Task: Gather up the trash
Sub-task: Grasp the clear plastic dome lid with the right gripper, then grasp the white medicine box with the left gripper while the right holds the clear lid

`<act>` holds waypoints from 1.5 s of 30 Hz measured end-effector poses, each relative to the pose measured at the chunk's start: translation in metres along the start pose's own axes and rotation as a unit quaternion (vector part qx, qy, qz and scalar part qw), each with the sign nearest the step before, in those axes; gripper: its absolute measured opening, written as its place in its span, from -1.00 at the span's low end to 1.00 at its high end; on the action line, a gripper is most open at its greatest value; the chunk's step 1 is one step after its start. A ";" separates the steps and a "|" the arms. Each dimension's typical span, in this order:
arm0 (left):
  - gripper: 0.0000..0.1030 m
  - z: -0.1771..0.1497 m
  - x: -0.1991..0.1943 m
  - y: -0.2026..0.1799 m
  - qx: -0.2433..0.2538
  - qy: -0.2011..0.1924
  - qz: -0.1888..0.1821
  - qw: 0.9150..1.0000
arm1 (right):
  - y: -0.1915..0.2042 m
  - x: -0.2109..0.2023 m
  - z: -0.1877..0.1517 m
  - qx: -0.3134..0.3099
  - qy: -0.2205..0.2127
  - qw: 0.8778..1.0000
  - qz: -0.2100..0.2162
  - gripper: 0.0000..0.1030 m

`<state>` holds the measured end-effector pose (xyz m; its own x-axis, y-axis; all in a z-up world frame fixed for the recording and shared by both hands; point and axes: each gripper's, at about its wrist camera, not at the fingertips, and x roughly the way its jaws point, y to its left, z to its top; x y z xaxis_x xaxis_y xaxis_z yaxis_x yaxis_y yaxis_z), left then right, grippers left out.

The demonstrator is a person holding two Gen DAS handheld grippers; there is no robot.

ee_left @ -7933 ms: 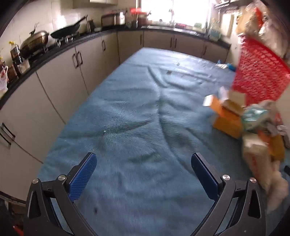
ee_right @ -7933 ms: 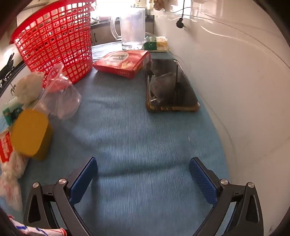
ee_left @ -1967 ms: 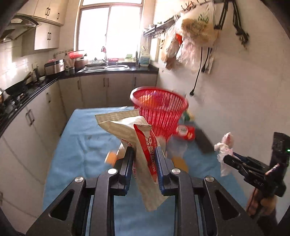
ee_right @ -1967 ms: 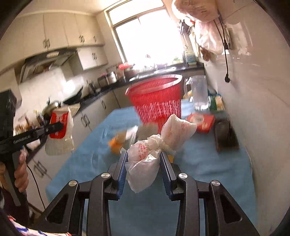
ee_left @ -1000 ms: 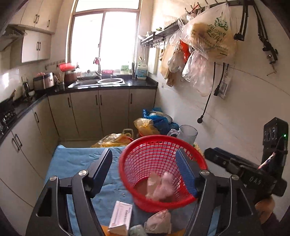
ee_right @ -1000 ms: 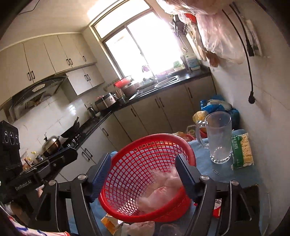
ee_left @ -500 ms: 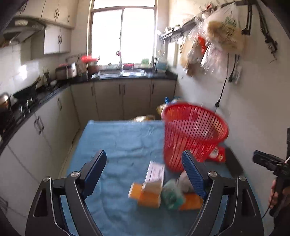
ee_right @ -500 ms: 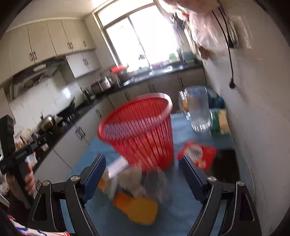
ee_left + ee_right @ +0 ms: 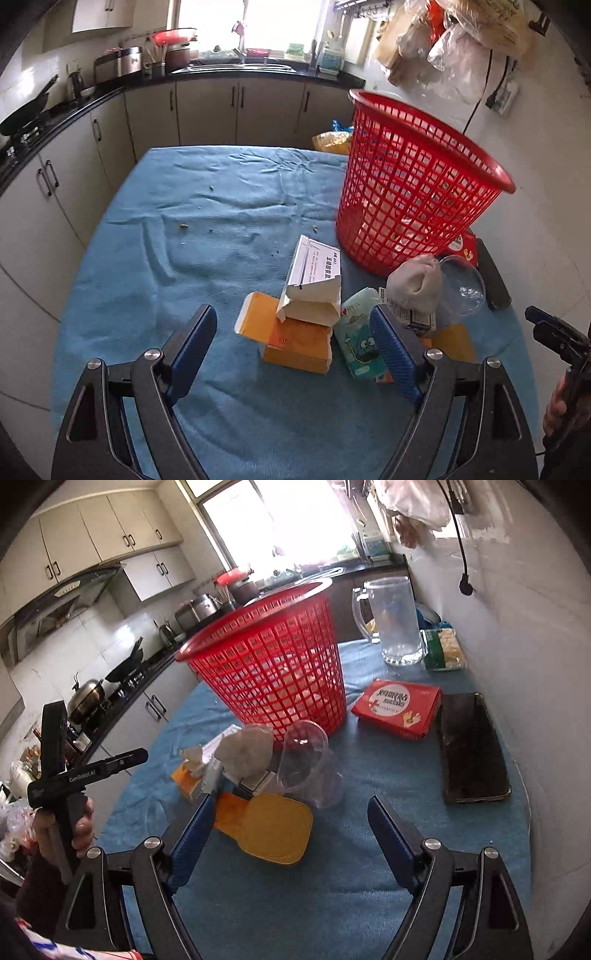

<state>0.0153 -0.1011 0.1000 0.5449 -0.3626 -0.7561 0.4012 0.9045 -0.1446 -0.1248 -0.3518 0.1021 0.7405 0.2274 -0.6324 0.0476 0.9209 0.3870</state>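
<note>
Both claws, left [image 9: 291,339] and right [image 9: 290,830], return empty and spread wide, their bags now in the basket [image 9: 410,184]; boxes [image 9: 306,314] and cup [image 9: 306,760] await on the tabletop [image 9: 184,258].

basket [image 9: 413,192]: upright on the worktop [image 9: 192,236], toward its far right
trash pile: just before the basket; flattened carton [image 9: 314,273] atop orange box [image 9: 295,343], tied bag [image 9: 417,284] right of it, touching clear cup [image 9: 461,288]
glass mug [image 9: 395,624]: behind the basket, far right corner
flat box [image 9: 399,707]: right of the basket
dark tray [image 9: 471,749]: along the right edge
</note>
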 end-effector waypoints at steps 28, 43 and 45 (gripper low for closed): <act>-0.92 -0.006 0.065 -0.013 0.136 0.027 -0.069 0.988 | -0.033 0.110 0.021 0.063 0.047 0.997 0.014 -0.26; -0.95 -0.021 -0.005 -0.024 0.130 -0.032 -0.063 0.989 | -0.019 0.067 0.014 0.051 0.002 0.999 -0.003 -0.72; -0.95 -0.023 -0.015 -0.028 0.132 -0.041 -0.057 0.989 | -0.018 0.057 0.011 0.047 -0.004 0.999 -0.006 -0.72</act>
<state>-0.0214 -0.1160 0.1004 0.5385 -0.4855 -0.6887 0.6361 0.7703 -0.0457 -0.0763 -0.3590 0.0667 0.7449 0.2129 -0.6323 0.1191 0.8901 0.4400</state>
